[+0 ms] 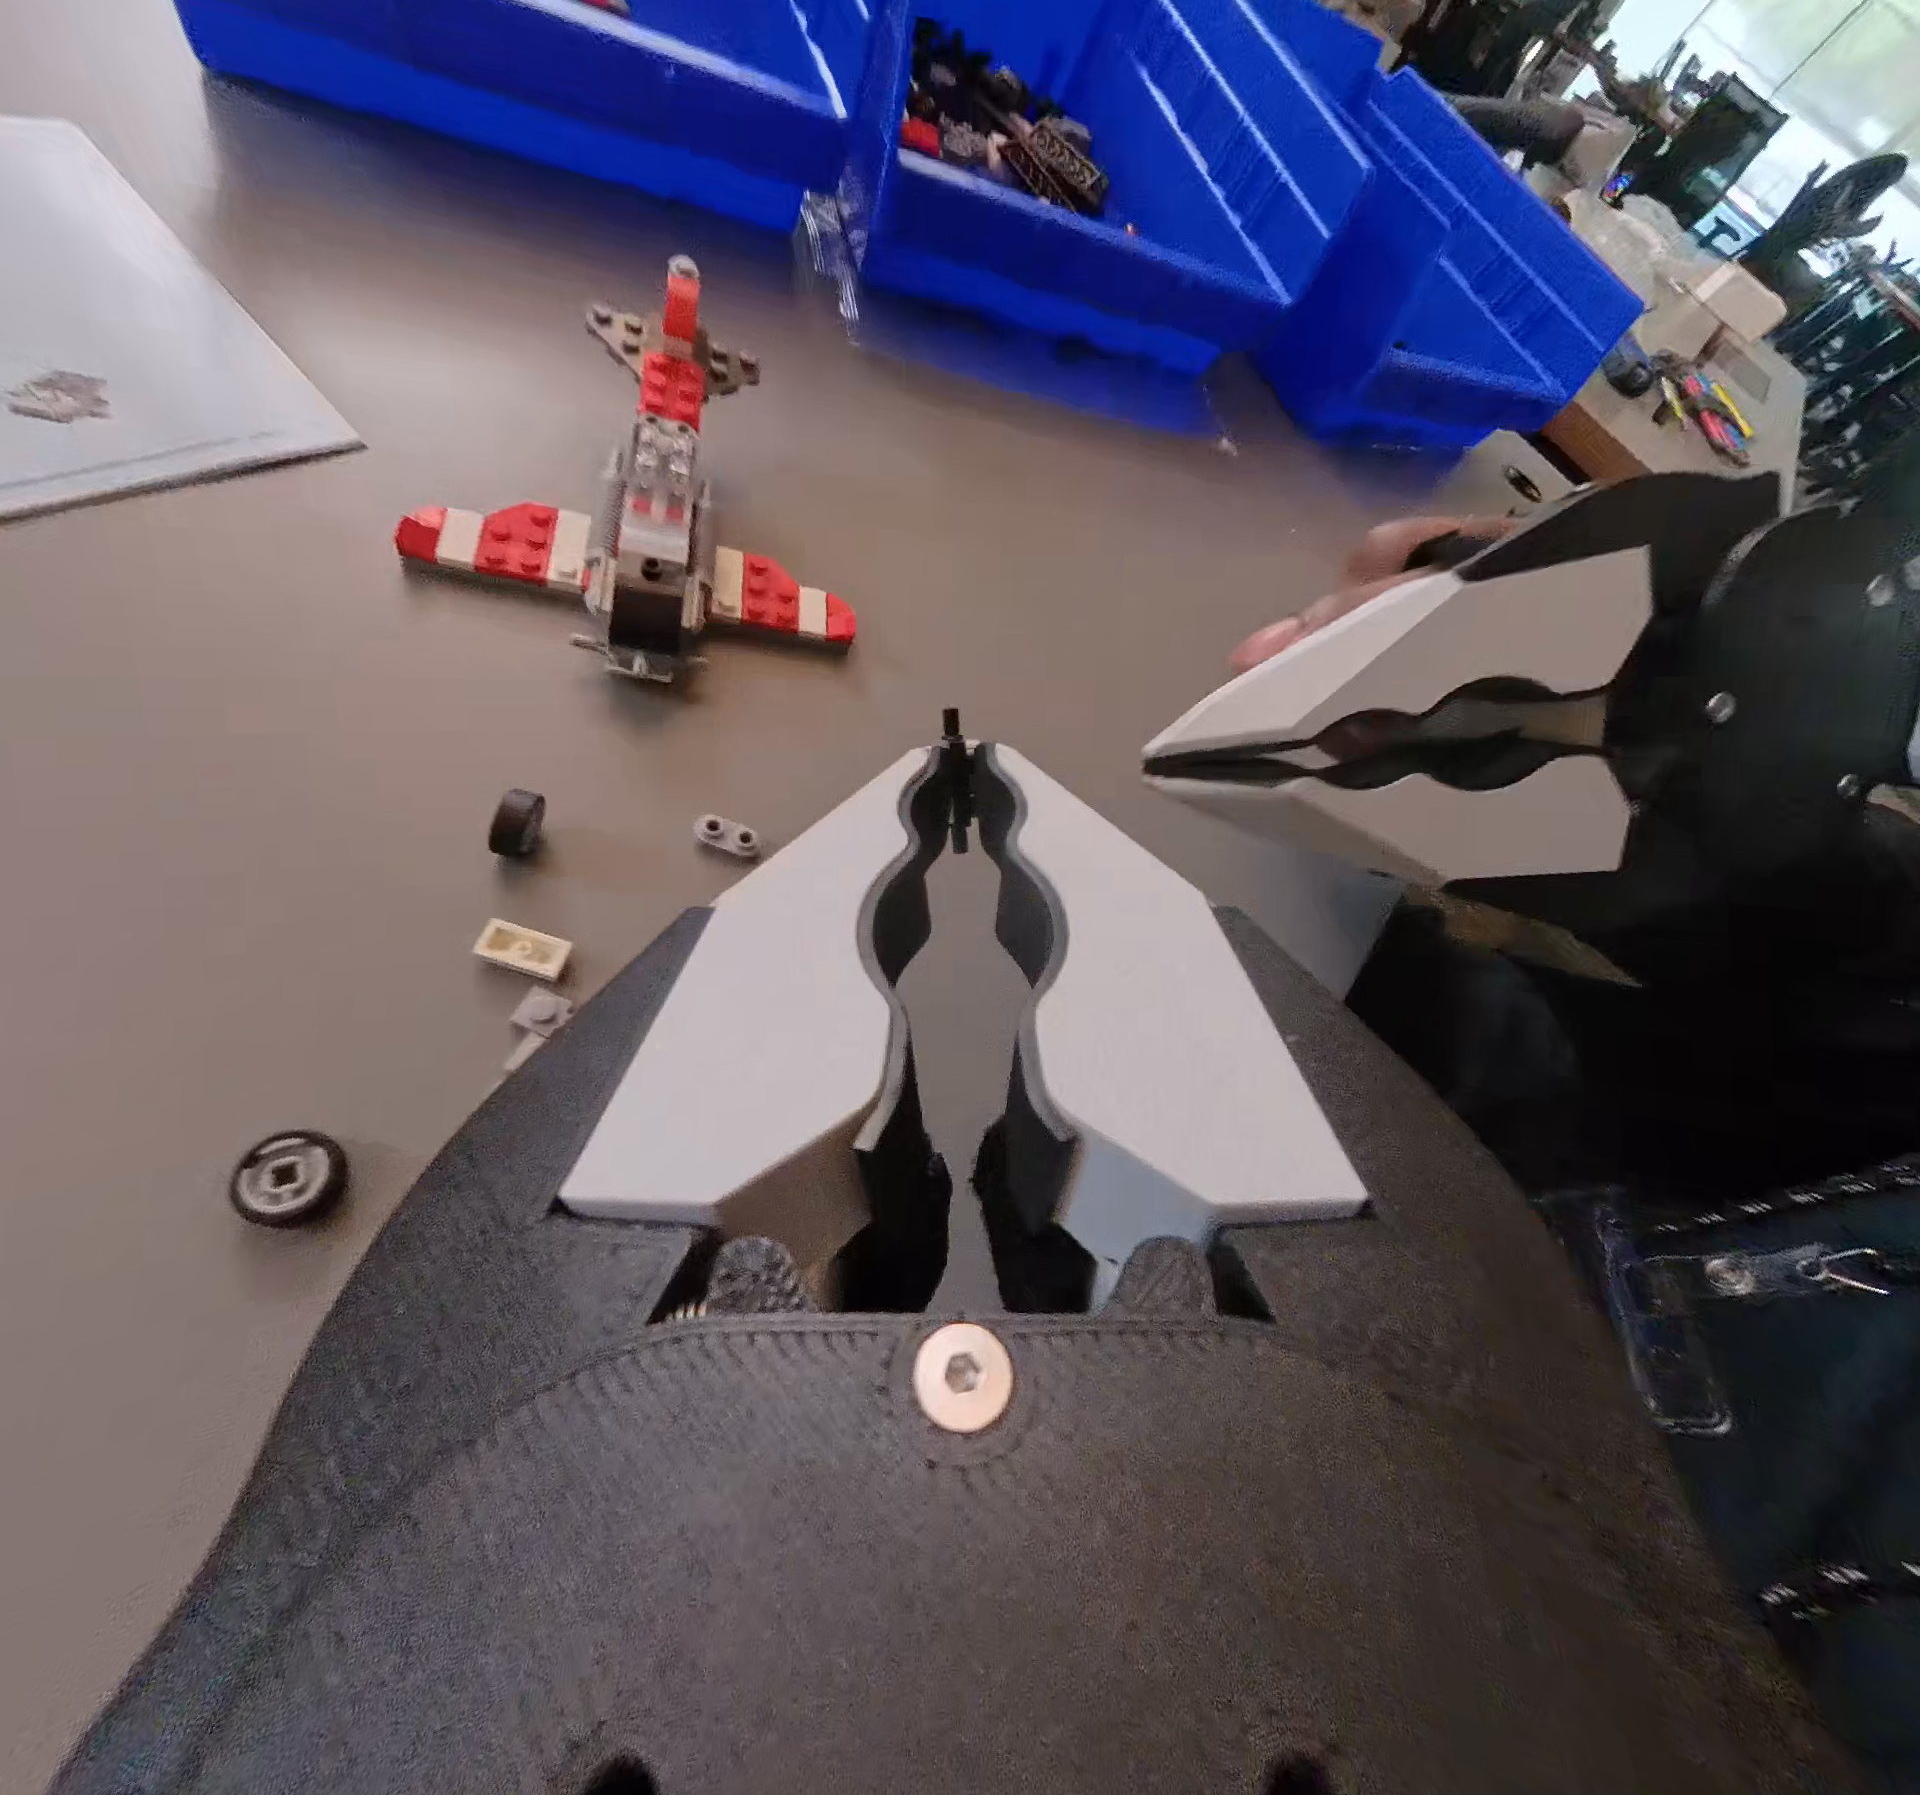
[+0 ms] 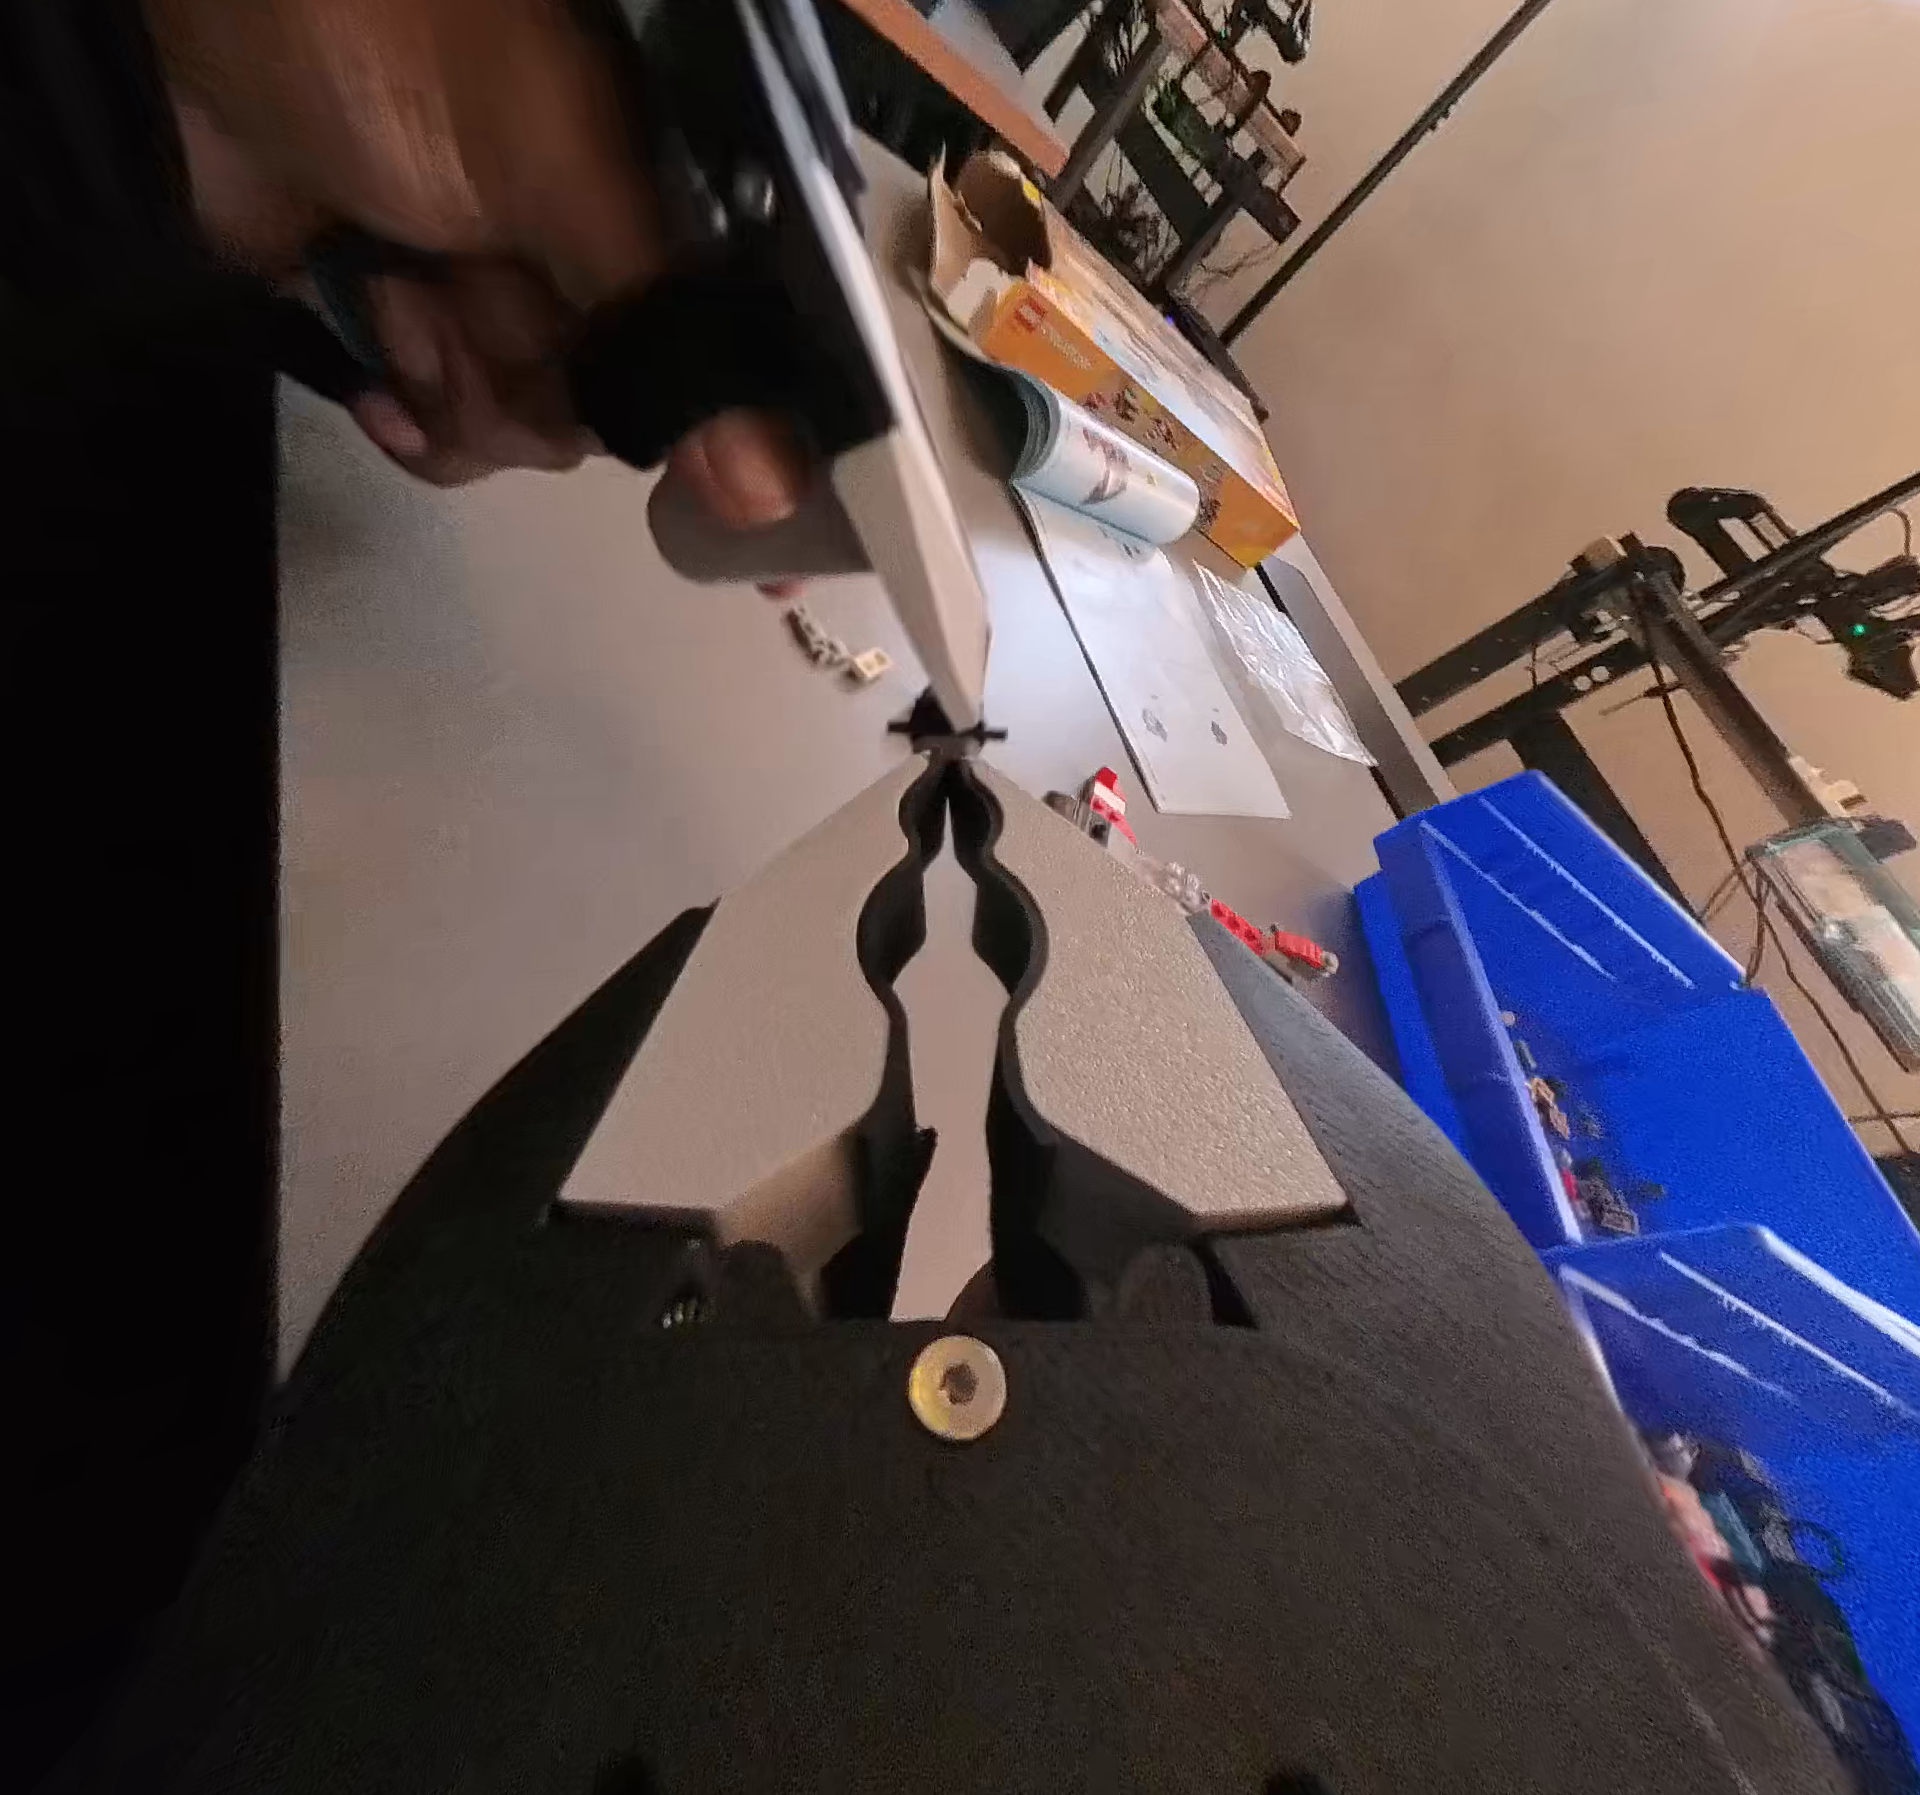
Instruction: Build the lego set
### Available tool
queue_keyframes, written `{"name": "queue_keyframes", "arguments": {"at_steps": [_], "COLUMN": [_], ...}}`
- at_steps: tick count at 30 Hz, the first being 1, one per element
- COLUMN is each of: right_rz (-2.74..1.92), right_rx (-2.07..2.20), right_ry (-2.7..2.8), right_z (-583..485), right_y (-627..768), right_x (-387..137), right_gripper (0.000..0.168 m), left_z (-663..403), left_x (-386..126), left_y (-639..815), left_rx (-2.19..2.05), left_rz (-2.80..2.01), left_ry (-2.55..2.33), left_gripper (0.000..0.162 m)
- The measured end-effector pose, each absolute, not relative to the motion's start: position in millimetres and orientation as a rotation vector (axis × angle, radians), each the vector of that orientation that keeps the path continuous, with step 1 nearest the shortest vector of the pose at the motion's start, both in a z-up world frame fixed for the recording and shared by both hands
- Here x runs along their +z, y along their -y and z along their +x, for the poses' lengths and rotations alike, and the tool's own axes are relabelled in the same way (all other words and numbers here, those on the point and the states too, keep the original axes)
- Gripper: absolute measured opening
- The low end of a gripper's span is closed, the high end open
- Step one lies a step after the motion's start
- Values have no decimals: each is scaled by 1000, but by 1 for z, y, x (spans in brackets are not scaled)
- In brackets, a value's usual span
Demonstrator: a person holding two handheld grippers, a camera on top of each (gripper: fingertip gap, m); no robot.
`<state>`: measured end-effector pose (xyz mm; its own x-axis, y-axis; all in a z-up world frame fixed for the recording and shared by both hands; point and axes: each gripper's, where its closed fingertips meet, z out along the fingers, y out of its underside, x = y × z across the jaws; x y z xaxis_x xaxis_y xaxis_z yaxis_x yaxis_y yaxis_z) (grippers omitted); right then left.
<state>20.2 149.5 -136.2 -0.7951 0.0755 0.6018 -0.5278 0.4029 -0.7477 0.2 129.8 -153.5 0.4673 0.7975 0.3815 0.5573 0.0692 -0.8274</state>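
On a grey-brown bench (image 1: 312, 810), seen from the left wrist view, a pale instruction sheet (image 1: 125, 343) lies at far left. Nearer the camera sit loose pieces: a small wheel hub (image 1: 288, 1178), a cream plate (image 1: 523, 947), a black tyre (image 1: 516, 822) and a small grey two-hole plate (image 1: 727, 833). Beyond them rests the part-built red, white and grey Lego plane (image 1: 639, 540), nose toward the camera, flat on the bench. A row of blue bins (image 1: 1039, 270) holding mixed bricks runs along the far edge. In the centre, the left gripper (image 1: 954, 769) has its jaws clamped on a thin black axle piece (image 1: 952, 758), which sticks out past the tips. To the right, the right gripper (image 1: 1153, 761) comes in sideways, jaws pressed together, its tip well clear of the plane. In the right wrist view, the right gripper (image 2: 948, 766) nips the same black piece (image 2: 943, 729) where the two tips meet.
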Motion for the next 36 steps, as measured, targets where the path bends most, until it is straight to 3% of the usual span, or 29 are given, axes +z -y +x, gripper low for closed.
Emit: {"name": "queue_keyframes", "arguments": {"at_steps": [4,7,10,14,19,25,29,33,36], "right_rz": [241,164,177,225,238,217,135,64,59], "right_rx": [1409,1541,1662,1696,1673,1653,1566,1514,1480], "right_ry": [2171,2239,2250,2238,2224,2232,2270,2317,2333], "right_z": [7,7,13,21,22,19,4,-3,-5], "right_y": [-150,-150,-150,-147,-145,-146,-152,-154,-153], "right_x": [-150,-148,-140,-138,-139,-140,-149,-158,-162], "right_gripper": [2,35,48,44,27,27,27,27,27], "left_z": [2,8,12,17,24,23,2,-13,-17], "left_x": [-153,-147,-136,-126,-126,-126,-137,-176,-188], "left_y": [-136,-145,-147,-153,-166,-161,-128,-101,-108], "left_rx": [204,10,-183,-399,-502,-455,-123,383,460], "left_rz": [-1576,-1458,-1300,-1135,-1113,-1152,-1298,-1850,-2005], "left_ry": [1196,1179,1163,1127,1098,1089,1175,1226,1202], "left_gripper": [4,4,4,4,4,5,14,22,26]}}
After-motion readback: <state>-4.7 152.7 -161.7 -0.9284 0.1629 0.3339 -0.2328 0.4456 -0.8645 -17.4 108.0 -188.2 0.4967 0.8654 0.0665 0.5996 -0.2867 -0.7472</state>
